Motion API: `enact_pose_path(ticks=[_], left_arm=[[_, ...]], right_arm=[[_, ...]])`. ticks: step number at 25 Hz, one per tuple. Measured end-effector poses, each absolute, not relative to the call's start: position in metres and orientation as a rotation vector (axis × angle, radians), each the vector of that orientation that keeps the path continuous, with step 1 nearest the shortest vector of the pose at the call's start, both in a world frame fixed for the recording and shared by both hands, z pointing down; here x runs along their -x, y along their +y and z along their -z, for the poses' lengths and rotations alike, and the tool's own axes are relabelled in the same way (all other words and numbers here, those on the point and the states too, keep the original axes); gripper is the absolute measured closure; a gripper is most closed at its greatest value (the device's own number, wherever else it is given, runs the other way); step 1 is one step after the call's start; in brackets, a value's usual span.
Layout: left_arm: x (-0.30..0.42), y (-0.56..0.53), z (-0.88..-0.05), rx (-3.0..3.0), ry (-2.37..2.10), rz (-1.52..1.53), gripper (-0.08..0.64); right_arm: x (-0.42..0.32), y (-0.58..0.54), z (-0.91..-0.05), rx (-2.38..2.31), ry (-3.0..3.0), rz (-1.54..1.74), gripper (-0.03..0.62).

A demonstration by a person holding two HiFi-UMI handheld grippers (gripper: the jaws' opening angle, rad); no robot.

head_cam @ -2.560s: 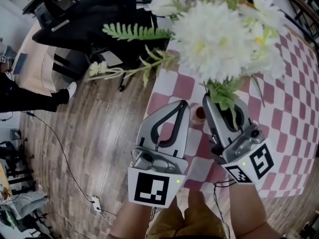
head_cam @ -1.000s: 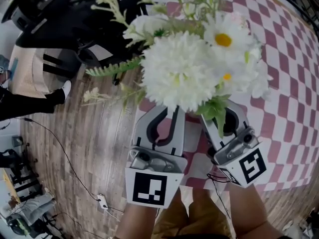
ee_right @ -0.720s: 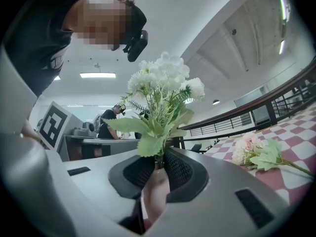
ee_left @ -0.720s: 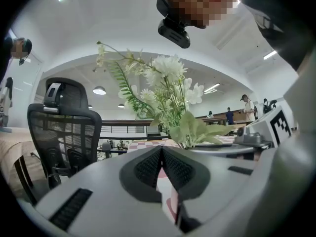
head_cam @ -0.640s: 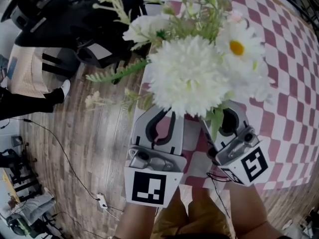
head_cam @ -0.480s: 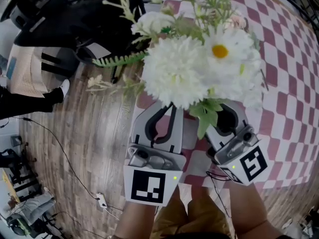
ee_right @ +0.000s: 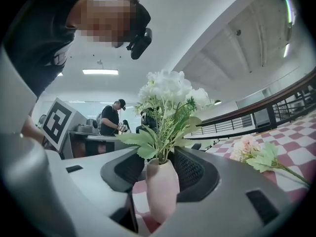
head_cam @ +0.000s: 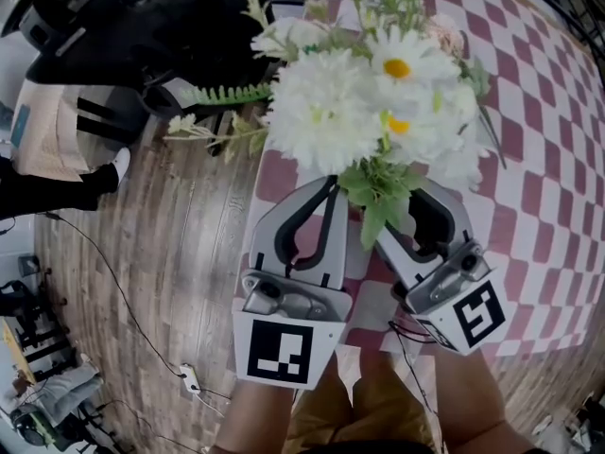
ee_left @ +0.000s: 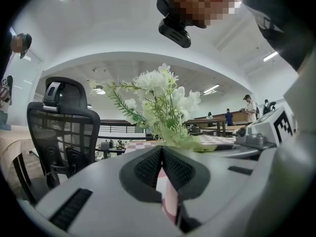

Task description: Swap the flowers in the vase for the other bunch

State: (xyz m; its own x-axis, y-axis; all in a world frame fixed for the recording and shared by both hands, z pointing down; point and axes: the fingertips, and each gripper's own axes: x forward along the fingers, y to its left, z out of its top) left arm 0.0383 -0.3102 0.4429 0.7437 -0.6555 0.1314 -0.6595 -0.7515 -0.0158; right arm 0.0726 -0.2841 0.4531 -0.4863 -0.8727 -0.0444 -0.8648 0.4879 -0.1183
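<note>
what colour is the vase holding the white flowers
Pale pink. The vase shows best in the right gripper view.

White bouquet [head_cam: 369, 112] blocks the far approach over the vase [ee_right: 161, 189]; checkered table [head_cam: 558, 206] to the right seems clear; office chair [head_cam: 123, 22] obstructs far left.

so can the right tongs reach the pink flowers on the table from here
Probably not directly: the right tongs have just been opening, with the vase of white flowers between their jaws. The pink flowers lie beyond it to one side, so backing off comes first.
</note>
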Motion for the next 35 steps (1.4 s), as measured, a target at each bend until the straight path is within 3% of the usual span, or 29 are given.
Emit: enact_pose_path(ticks=[11,35], left_arm=[[-0.032,-0.304,-0.449,-2.877,-1.116,-0.236,0.552],[-0.029,-0.277,-0.396,-2.909,-1.138,-0.217,0.552]], right_arm=[[-0.073,-0.279,-0.451,1.544,2.628,0.123,0.36],[-0.071,-0.24,-0.405,1.555,2.646,0.086,0.359]])
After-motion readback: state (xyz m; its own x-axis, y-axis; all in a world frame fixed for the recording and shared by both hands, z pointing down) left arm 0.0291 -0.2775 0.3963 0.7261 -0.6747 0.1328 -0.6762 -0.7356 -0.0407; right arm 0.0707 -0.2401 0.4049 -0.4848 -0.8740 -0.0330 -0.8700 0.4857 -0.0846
